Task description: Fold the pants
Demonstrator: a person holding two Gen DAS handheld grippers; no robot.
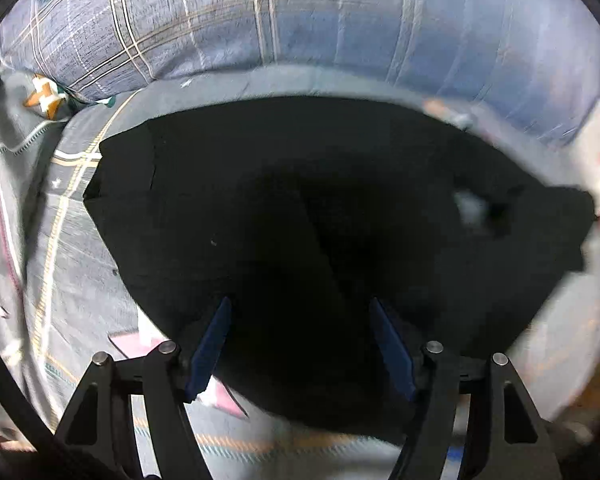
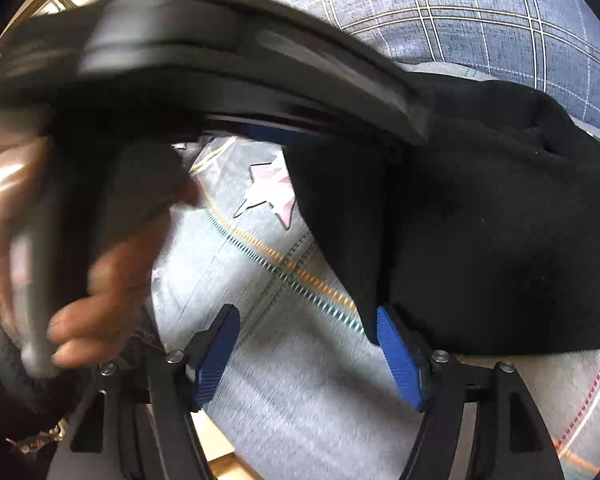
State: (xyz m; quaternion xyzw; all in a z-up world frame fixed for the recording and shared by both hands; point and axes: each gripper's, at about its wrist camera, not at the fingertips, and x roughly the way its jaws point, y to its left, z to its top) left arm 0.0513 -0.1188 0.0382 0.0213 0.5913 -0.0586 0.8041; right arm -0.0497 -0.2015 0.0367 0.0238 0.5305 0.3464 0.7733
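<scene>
The black pants (image 1: pixel 300 208) lie folded into a wide flat shape on the bed sheet, filling the middle of the left wrist view. My left gripper (image 1: pixel 300 308) is open, its blue pads (image 1: pixel 216 344) spread just above the near edge of the pants, holding nothing. In the right wrist view the pants (image 2: pixel 480 220) lie at the right. My right gripper (image 2: pixel 306 314) is open over the sheet, its right pad (image 2: pixel 396 356) against the pants' left edge. The other gripper (image 2: pixel 220 64), blurred, and the hand (image 2: pixel 100 304) holding it cross the upper left of that view.
The bed has a grey sheet (image 2: pixel 284 380) with plaid lines and pink star prints. A blue-grey plaid pillow or duvet (image 1: pixel 300 20) lies beyond the pants. The bed's edge and a wooden floor (image 2: pixel 220 464) show at the bottom of the right wrist view.
</scene>
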